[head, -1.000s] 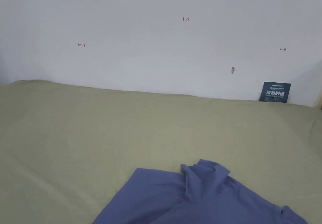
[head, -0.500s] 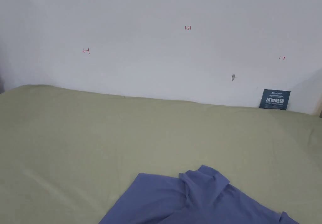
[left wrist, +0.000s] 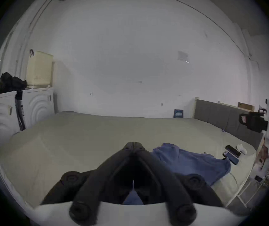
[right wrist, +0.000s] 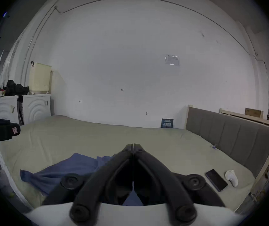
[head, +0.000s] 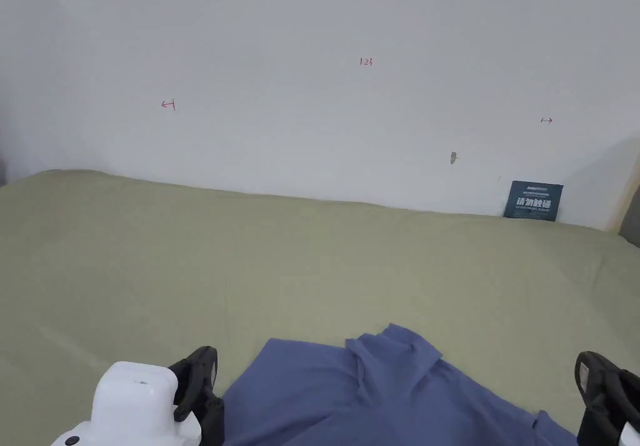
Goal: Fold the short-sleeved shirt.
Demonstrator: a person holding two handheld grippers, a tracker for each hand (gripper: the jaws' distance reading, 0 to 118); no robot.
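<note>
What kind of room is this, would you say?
Probably a bedroom that doubles as a laundry corner: a wide bed with a padded headboard, and washing machines beside it bearing a laundry basket.

Both grippers came up into the head view

Since the earlier pictures, the left gripper point(head: 203, 375) rose into the near left corner of the head view, its white body and black jaws just beside the left edge of the blue short-sleeved shirt point(head: 375, 391). The right gripper point(head: 603, 391) appeared at the near right edge, just beside the shirt's right side. The shirt's crumpled folds looked the same; only its place in the picture shifted with the camera.
</note>
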